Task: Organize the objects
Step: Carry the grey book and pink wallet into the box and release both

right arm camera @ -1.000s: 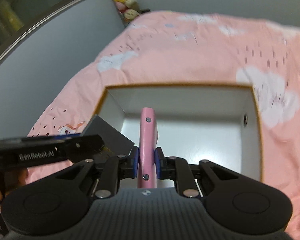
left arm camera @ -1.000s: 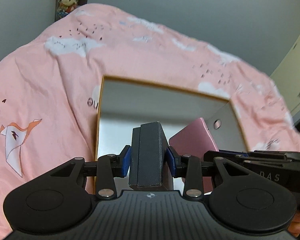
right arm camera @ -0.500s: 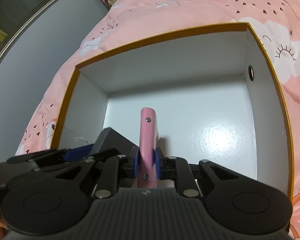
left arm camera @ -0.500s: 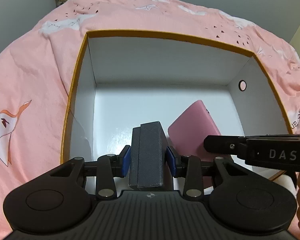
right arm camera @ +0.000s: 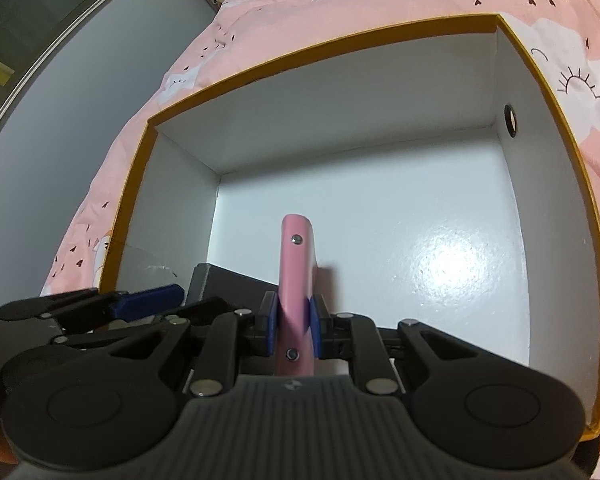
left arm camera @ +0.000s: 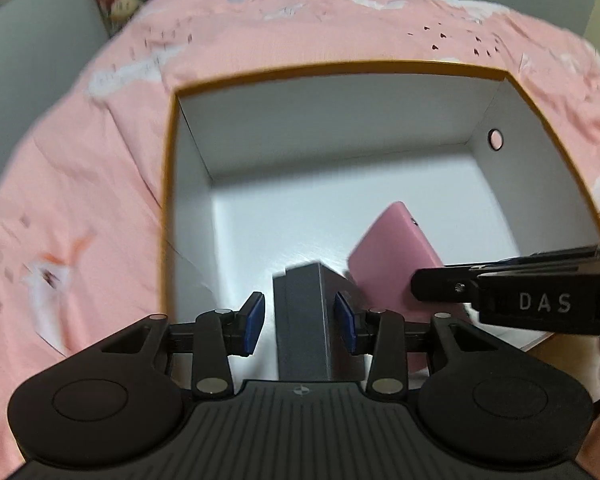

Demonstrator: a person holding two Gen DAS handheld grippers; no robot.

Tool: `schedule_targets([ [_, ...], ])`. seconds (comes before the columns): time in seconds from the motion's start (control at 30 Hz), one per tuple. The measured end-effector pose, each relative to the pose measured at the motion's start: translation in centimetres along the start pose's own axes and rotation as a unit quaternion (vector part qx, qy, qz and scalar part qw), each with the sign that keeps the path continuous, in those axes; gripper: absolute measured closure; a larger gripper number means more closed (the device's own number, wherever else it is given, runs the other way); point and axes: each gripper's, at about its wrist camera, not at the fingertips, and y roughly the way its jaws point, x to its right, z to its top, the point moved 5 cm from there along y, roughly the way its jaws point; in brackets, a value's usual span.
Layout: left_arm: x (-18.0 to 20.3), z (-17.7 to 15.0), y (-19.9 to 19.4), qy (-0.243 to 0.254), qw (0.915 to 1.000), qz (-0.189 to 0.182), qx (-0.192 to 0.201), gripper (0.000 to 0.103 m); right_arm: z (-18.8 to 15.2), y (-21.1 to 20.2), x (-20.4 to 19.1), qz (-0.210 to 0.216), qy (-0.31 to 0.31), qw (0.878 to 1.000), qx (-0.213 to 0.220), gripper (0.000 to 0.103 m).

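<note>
Inside the white box (right arm camera: pixel 260 128), near its front wall, the left gripper (left arm camera: pixel 300 320) stands parted around a stiff grey case (left arm camera: pixel 304 320), while the right gripper (right arm camera: pixel 294 330) pinches a rigid, probably light pink case (right arm camera: pixel 296 280) by its flat faces.

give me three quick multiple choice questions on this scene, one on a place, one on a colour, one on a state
1. Where is the grey case?
A. between the left claw's pads, inside the box
B. on the blanket
C. on a shelf

2. What colour is the case in the right claw?
A. green
B. pink
C. white

3. How is the left claw?
A. shut
B. open
C. out of view

Answers: 1 A, box walls surround it; 2 B, plainly pink; 3 B, gaps show beside both pads.
</note>
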Motion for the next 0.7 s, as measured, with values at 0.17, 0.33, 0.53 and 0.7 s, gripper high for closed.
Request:
schedule_targets([
  [0.17, -0.6, 0.2, -0.9, 0.019, 0.9996, 0.013, 0.015, 0.057, -0.1, -0.2, -0.3, 0.016, 0.007, 1.0, -0.002, 0.085],
  [0.33, -1.6, 0.7, -2.3, 0.003, 0.9993, 0.002, 0.038, 0.057, 0.0, 0.1, -0.3, 0.019, 0.017, 1.0, -0.006, 0.085],
  [0.53, -3.0, 1.1, -3.5, -0.026, 0.9977, -0.015, 0.062, 0.057, -0.3, 0.4, 0.0, 0.045, 0.043, 0.998, -0.016, 0.085],
  [0.7, -4.1, 1.4, -3.9, -0.044, 0.9961, -0.017, 0.074, 0.057, -0.4, 1.1, 0.5, 0.03, 0.048, 0.998, -0.037, 0.085],
])
